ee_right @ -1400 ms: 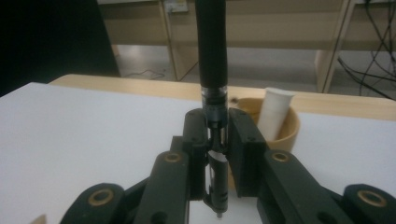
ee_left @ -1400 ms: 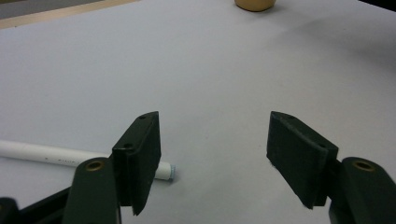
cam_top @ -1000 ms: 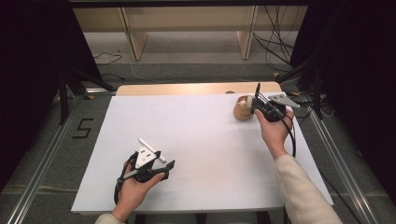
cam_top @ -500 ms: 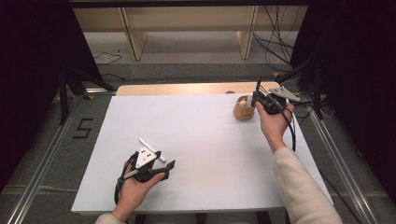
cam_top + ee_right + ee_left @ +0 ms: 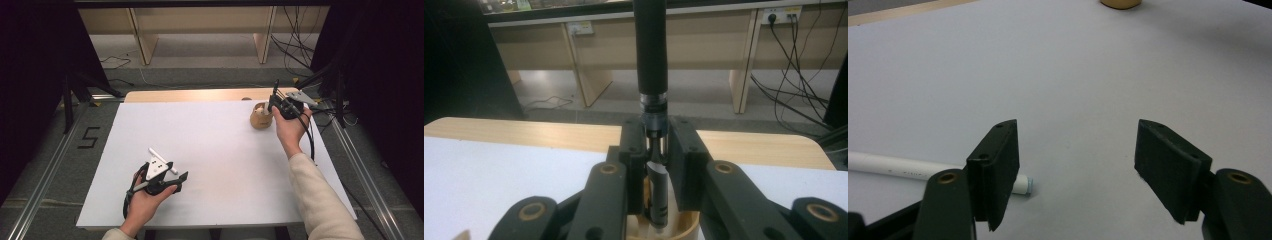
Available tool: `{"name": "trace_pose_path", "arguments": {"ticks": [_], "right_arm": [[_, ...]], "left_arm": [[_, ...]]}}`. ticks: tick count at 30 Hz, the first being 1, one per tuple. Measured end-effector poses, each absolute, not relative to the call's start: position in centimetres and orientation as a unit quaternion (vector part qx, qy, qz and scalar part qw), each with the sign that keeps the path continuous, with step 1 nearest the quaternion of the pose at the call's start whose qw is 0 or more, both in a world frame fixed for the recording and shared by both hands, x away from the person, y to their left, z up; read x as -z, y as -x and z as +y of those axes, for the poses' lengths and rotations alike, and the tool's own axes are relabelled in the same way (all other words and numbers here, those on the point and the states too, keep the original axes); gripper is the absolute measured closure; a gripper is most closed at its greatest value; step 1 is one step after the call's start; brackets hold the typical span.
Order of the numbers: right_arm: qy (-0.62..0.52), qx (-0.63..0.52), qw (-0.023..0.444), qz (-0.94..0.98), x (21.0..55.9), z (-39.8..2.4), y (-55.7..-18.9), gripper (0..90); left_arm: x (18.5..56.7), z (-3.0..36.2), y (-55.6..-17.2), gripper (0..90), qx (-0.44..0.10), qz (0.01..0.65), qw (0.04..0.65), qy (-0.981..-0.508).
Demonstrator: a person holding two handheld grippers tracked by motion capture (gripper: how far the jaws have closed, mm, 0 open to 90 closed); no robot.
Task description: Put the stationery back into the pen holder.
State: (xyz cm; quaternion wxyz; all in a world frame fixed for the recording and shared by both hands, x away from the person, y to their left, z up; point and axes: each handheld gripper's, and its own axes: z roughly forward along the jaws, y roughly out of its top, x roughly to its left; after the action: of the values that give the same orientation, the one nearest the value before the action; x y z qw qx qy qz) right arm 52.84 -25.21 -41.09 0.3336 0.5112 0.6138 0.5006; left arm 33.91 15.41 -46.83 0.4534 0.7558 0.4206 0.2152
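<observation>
On the white table (image 5: 210, 150), well to the left of the wooden cup (image 5: 260, 116), the left gripper (image 5: 1075, 170) rests with jaws apart, a white tube (image 5: 893, 165) just beside it. Above the cup, the right gripper (image 5: 656, 160) is clamped on a black pen (image 5: 650, 50), upright, its tip inside the cup.

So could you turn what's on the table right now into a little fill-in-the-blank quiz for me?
1. The right gripper is shut on a black ____.
2. That thing's lower end sits inside a wooden ____.
3. The left gripper has its jaws ____, with nothing between them.
4. Beside the left gripper lies a ____ tube.

Missing words: pen; cup; open; white
</observation>
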Motion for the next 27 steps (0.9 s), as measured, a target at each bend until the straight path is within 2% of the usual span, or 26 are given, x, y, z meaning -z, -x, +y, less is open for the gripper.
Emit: {"name": "trace_pose_path", "arguments": {"ticks": [11,15,20,27], "right_arm": [[-0.519,-0.476,0.324,0.632,42.6,-25.0,-53.6,75.7],[-0.521,-0.467,0.317,0.64,42.9,-25.2,-53.2,65.4],[-0.525,-0.455,0.313,0.648,43.6,-25.8,-51.4,56.6],[-0.515,-0.439,0.276,0.683,45.2,-26.1,-48.2,46.2]], "left_arm": [[46.8,15.6,-34.0,34.2,-0.215,0.422,0.454,-0.754],[46.8,15.9,-34.0,34.7,-0.216,0.425,0.452,-0.754],[46.9,16.7,-34.1,38.0,-0.22,0.44,0.447,-0.747],[47.4,18.0,-34.7,48.3,-0.226,0.472,0.418,-0.743]]}}
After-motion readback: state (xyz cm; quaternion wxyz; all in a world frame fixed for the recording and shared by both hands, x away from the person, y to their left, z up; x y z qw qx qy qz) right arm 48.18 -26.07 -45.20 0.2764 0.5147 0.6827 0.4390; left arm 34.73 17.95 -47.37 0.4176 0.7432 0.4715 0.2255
